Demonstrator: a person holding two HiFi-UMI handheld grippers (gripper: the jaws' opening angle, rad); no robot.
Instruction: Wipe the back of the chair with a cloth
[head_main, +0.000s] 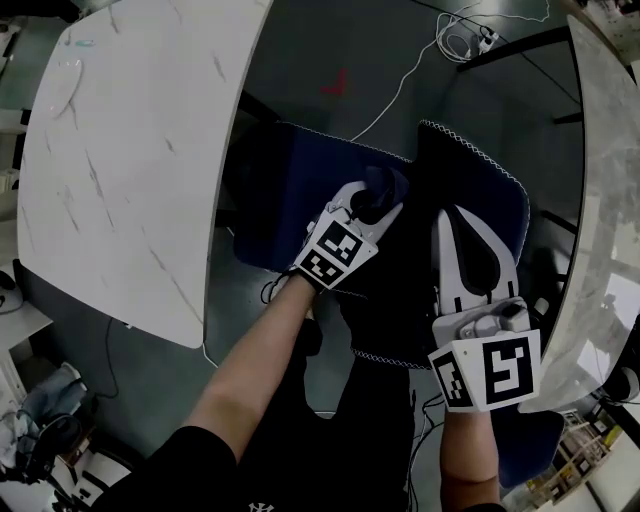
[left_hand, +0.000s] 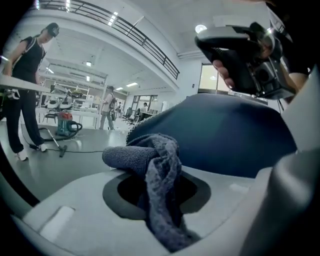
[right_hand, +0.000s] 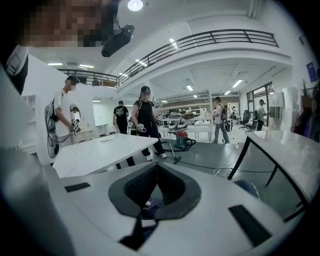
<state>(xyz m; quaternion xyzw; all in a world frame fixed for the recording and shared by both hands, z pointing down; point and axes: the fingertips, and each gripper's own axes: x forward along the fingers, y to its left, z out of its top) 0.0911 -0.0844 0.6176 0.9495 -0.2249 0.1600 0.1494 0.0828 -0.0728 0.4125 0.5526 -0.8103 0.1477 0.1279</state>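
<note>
- The left gripper (head_main: 372, 200) has its jaws clamped on a grey-blue cloth (left_hand: 160, 165). In the left gripper view the cloth is bunched between them, with one rolled end sticking out toward 9 o'clock and a strand trailing down toward 6 o'clock.
- In the head view the cloth sits at that gripper's tip, at about 1 o'clock from its marker cube, over the dark blue chair (head_main: 285, 190).
- The chair back (left_hand: 225, 130) fills the middle of the left gripper view, just behind the cloth (whether the two actually touch I cannot tell).
- The right gripper (right_hand: 155, 167) has its jaws together with the tips meeting, and nothing is held between them. A scrap of dark blue shows through the gap lower down between the pads.
- In the head view the right gripper is near the left one, at its 3 o'clock. It is above the chair back and points toward 12 o'clock.
- A white table (head_main: 130, 150) stands at the chair's 9 o'clock and a marble table (head_main: 600, 250) at its 3 o'clock. A white cable (head_main: 420, 70) lies on the floor at 12 o'clock.
- In the right gripper view a vacuum cleaner (right_hand: 182, 139) stands on the floor at 12 o'clock beyond the jaws, with people standing around it.
</note>
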